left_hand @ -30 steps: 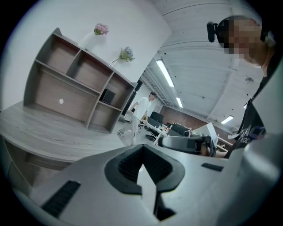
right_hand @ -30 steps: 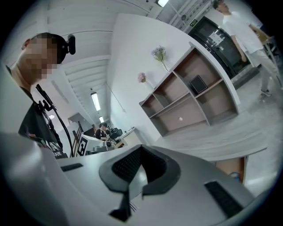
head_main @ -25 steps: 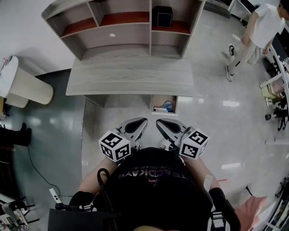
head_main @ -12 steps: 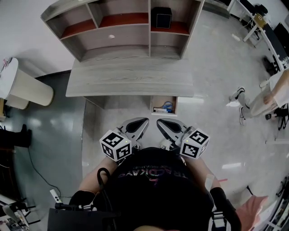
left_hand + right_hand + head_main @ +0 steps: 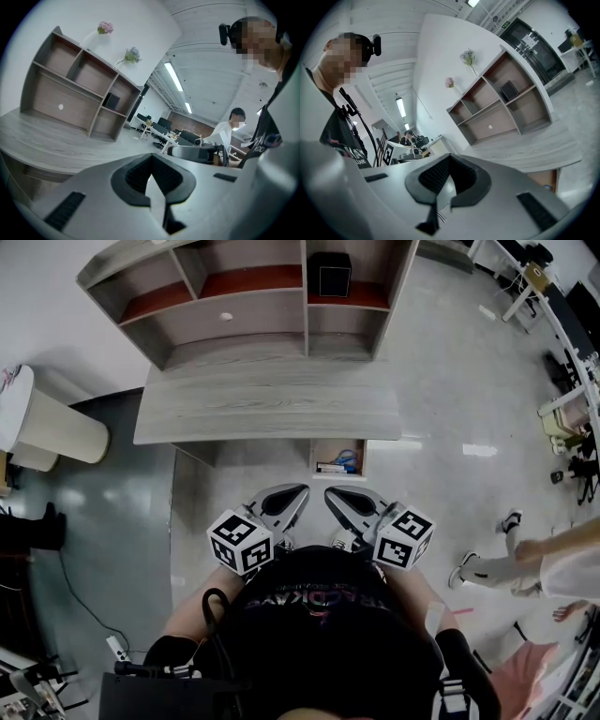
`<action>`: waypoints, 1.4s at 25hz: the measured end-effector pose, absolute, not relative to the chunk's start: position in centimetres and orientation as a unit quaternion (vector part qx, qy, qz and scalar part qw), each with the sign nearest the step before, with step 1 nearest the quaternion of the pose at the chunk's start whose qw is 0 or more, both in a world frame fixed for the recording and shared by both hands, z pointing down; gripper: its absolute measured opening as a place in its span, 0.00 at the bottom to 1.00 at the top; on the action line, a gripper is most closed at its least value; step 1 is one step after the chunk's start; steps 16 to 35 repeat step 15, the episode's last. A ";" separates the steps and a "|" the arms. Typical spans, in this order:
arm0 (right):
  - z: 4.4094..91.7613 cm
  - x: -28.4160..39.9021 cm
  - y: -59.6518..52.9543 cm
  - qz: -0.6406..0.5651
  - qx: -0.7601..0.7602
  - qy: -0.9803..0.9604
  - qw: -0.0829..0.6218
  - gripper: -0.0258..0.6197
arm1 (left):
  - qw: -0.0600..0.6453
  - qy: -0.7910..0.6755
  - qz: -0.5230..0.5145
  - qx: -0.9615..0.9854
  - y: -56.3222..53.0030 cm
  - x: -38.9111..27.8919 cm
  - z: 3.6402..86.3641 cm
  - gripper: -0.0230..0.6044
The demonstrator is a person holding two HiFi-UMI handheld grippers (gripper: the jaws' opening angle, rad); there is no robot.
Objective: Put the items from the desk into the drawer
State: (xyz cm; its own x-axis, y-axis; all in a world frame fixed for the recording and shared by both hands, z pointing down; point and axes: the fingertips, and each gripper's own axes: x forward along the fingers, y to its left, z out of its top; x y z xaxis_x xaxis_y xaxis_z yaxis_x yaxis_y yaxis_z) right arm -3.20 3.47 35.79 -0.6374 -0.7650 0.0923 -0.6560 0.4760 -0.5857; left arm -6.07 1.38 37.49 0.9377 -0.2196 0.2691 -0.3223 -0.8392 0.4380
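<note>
cream-coloured and round, a pedestal [image 5: 52, 418] stands far out to the left of the left gripper [image 5: 289, 498], which is held close in front of the person's chest with its jaws pressed together on nothing. just beside it the right gripper [image 5: 339, 501] is the same, jaws closed and empty, and straight ahead of its tips the drawer [image 5: 326, 448] sits open under the edge of the grey wood desk [image 5: 267, 411], with something blue [image 5: 348, 461] and a dark flat item [image 5: 328, 468] lying inside. well off to the right gripper's right, a passer-by's legs [image 5: 487, 568] show mid-stride on the shiny floor.
</note>
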 end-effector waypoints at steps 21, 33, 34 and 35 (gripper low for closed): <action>36.5 -3.4 2.6 -0.309 -0.416 0.851 0.083 0.07 | 0.263 -0.152 0.101 0.947 0.5 -6.5 38.3 0.05; 36.5 -3.4 2.6 -0.309 -0.416 0.851 0.083 0.07 | 0.263 -0.152 0.101 0.947 0.5 -6.5 38.3 0.05; 36.5 -3.4 2.6 -0.309 -0.416 0.851 0.083 0.07 | 0.263 -0.152 0.101 0.947 0.5 -6.5 38.3 0.05; 36.5 -3.4 2.6 -0.309 -0.416 0.851 0.083 0.07 | 0.263 -0.152 0.101 0.947 0.5 -6.5 38.3 0.05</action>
